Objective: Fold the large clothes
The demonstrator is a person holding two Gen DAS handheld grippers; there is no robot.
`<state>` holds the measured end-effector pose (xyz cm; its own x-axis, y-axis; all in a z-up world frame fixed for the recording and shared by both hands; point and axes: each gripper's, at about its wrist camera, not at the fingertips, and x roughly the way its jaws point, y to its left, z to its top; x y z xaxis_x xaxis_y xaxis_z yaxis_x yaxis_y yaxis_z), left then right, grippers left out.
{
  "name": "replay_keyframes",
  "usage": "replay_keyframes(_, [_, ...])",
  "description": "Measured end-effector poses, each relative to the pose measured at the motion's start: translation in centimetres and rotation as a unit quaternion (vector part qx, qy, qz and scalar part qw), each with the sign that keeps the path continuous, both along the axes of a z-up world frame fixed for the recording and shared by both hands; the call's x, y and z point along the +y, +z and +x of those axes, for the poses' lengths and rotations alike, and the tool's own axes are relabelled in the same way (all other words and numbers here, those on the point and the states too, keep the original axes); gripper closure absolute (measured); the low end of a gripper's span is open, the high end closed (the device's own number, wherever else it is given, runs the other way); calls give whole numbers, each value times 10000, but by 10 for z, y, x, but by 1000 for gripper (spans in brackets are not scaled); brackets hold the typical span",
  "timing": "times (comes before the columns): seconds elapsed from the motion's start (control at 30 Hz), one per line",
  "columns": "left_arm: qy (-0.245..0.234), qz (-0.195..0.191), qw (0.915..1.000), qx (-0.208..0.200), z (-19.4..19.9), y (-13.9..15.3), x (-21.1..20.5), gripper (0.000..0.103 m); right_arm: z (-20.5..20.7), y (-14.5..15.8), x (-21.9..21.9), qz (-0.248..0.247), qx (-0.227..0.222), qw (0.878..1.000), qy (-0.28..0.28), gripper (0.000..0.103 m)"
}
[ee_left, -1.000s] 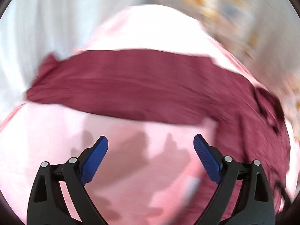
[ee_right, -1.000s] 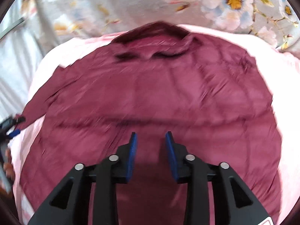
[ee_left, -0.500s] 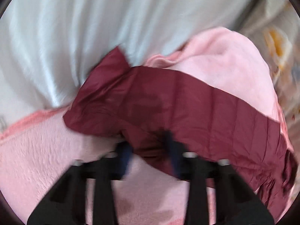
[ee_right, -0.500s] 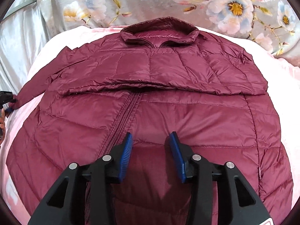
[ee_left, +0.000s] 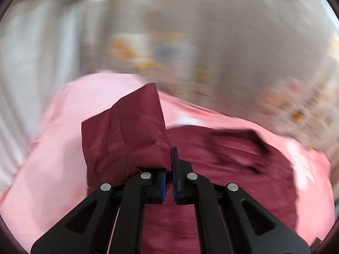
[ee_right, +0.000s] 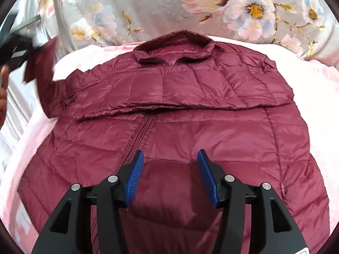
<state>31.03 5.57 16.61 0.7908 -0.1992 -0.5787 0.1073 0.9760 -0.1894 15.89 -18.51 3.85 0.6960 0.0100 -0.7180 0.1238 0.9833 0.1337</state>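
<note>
While the left gripper [ee_left: 168, 175] was clamped on the sleeve cuff [ee_left: 125, 133] of the maroon puffer jacket [ee_right: 190, 114], its jaws were nearly closed, w/ fabric pinched between the blue pads [ee_left: 162, 183]. The cuff end was seen raised above the pink blanket [ee_left: 53, 148], standing up in front of the left fingers. Bkgd in the left wrist view was motion-blurred; the collar area [ee_left: 237, 148] was only roughly made out to the right of the cuff.

In the right wrist view, the right gripper [ee_right: 170, 175] was held over the lower front of the jacket, jaws wide apart, nothing between the pads [ee_right: 134, 180]. Contact w/ the fabric could not be confirmed.

Jacket position: laid front-up on the pink blanket [ee_right: 317, 105], collar [ee_right: 175, 46] toward the floral bedding [ee_right: 190, 6] at the far side, hem toward the camera. The zipper [ee_right: 137, 135] was seen running down from the chest toward the left pad of the right gripper. One sleeve [ee_right: 211, 93] was laid folded across the chest, its lower edge forming a horizontal line above the zipper's visible part. The other sleeve [ee_right: 55, 89] was extended off the jacket's far-left side and lifted at its end, where the left gripper [ee_right: 14, 50] and part of a hand [ee_right: 3, 89] were visible, blurred, at the frame edge.
</note>
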Motion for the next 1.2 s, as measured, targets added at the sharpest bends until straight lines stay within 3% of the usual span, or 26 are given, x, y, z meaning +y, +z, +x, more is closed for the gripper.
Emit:
replay_keyframes(0.17, [-1214, 24, 9913, 505, -16, -34, -129, 96, -20, 7, -23, -17, -6, 9998, -202, 47])
replay_keyframes(0.2, [-1341, 43, 9889, 636, -18, -46, -146, 90, -23, 7, -28, -31, 3, 9997, -247, 46])
replay_keyframes(0.23, [-1417, 28, 9872, 735, -18, -54, -157, 66, -28, 7, -35, -57, 23, 9995, -317, 46])
replay_keyframes(0.27, [-1492, -27, 9853, 835, -21, -63, -164, 37, -31, 6, -39, -74, 41, 9993, -360, 46])
replay_keyframes(0.3, [-1534, -155, 9839, 899, -26, -71, -168, 31, -34, 7, -44, -88, 66, 9991, -408, 46])
replay_keyframes(0.37, [-1497, -426, 9839, 874, -32, -78, -158, 30, -41, 9, -55, -99, 86, 9988, -469, 46])
replay_keyframes(0.4, [-1447, -536, 9843, 852, -35, -78, -147, 30, -42, 11, -60, -124, 82, 9987, -485, 46])
replay_keyframes(0.47, [-1203, -843, 9860, 783, -37, -73, -114, 19, -42, 18, -66, -178, 23, 9988, -458, 45])
replay_keyframes(0.57, [-463, -1147, 9906, 580, -28, -59, -47, 18, -26, 33, -69, 21, -121, 9996, -243, 43])
replay_keyframes(0.7, [394, -778, 9941, 645, -9, -61, 13, 18, 14, 43, -62, 466, -155, 9988, 78, 42])
replay_keyframes(0.87, [952, -376, 9890, 1065, 18, -90, 45, 23, 70, 42, -1, -218, -74, 9978, 623, 40])
replay_keyframes(0.97, [913, -86, 9869, 1325, 30, -110, 44, 28, 103, 28, 33, -783, 74, 9923, 955, 37])
replay_keyframes(1.07, [933, 50, 9854, 1423, 34, -124, 40, 29, 120, 15, 29, -1312, 137, 9893, 629, 42])
replay_keyframes(1.13, [956, -56, 9848, 1451, 32, -128, 47, 29, 116, 19, -8, -1116, -71, 9937, -68, 42])
replay_keyframes(1.2, [941, -231, 9844, 1466, 29, -127, 58, 29, 104, 18, -66, -466, -151, 9949, -880, 40])
